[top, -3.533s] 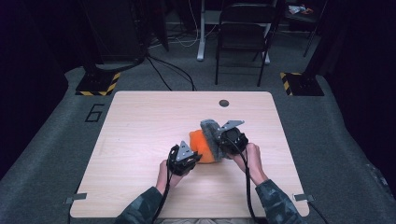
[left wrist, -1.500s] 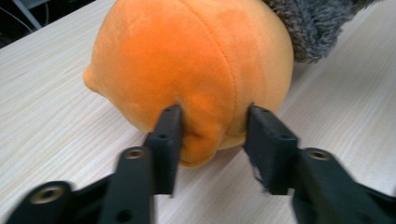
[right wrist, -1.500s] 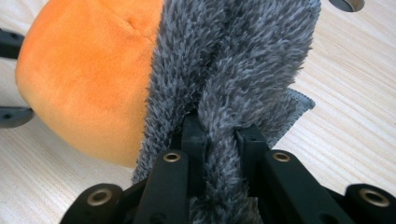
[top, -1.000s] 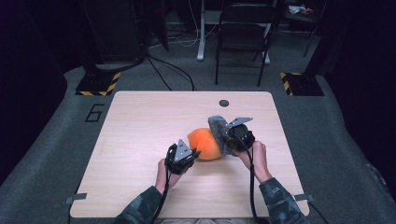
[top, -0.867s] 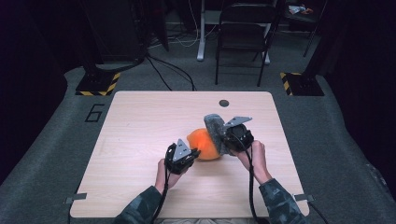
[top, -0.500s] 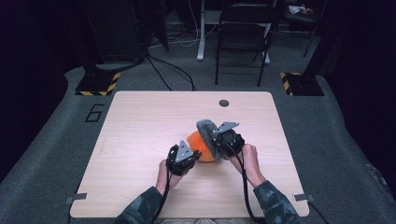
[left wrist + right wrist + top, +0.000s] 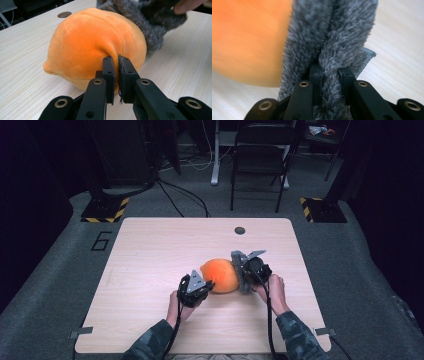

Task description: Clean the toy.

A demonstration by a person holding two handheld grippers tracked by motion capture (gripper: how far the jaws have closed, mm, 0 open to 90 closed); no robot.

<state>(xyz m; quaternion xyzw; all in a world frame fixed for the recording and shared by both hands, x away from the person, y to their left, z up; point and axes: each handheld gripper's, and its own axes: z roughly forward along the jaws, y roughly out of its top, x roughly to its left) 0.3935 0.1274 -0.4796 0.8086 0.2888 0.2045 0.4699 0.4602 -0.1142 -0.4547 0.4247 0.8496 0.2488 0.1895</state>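
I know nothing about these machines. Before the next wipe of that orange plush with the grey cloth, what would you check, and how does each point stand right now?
1. Left gripper grips the plush: ok, jaws pinch a fold of its fabric.
2. Right gripper holds the cloth: ok, grey pile sits clamped between the jaws.
3. Cloth touches the plush: ok, it lies against the plush's side in the left gripper view.
4. Plush rests on the table: ok.
5. Room to wipe: ok, nothing else lies on the tabletop near the plush.
6. Pinch firm enough to resist a pull: cannot tell.
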